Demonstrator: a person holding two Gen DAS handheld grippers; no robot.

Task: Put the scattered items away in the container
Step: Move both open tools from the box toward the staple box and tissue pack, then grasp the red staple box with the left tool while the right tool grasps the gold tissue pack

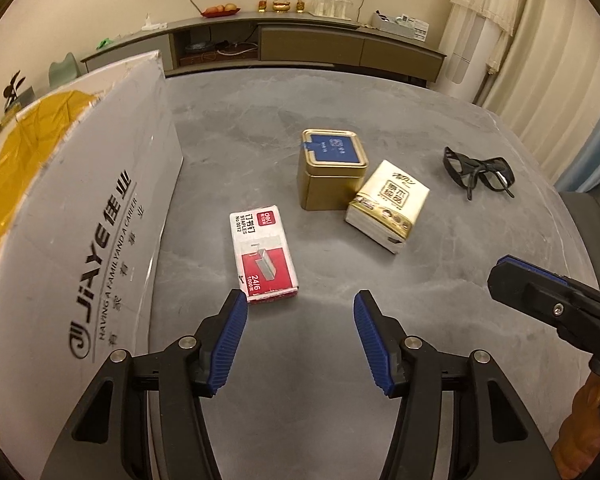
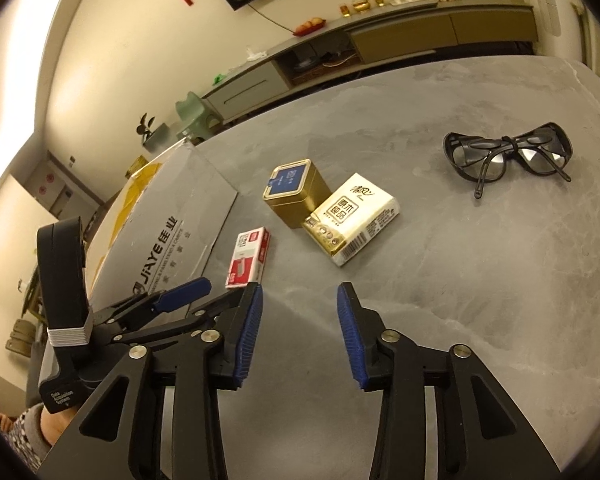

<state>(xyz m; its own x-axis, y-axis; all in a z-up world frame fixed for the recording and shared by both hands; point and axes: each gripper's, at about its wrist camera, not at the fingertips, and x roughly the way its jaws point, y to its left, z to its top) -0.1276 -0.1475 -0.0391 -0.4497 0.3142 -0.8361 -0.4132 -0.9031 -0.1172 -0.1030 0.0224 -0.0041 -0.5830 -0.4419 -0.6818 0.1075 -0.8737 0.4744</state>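
A red and white staples box point(image 1: 263, 251) point(image 2: 247, 258) lies on the grey table just ahead of my left gripper point(image 1: 300, 300), which is open and empty. Beyond it stands a gold tin with a blue lid point(image 1: 333, 168) point(image 2: 295, 193), with a tissue pack point(image 1: 388, 205) point(image 2: 352, 218) leaning against it. Black safety glasses point(image 1: 478, 172) point(image 2: 508, 154) lie far right. A grey cardboard box point(image 1: 80, 248) point(image 2: 168, 236) with a yellow liner stands at the left. My right gripper point(image 2: 300, 294) is open and empty, a little short of the tissue pack.
The right gripper's finger point(image 1: 540, 292) shows at the right edge of the left wrist view. The left gripper body point(image 2: 100, 312) sits close to the left of the right one. A low sideboard point(image 1: 300, 40) runs behind the table. The table's rounded edge point(image 1: 572, 216) curves at the right.
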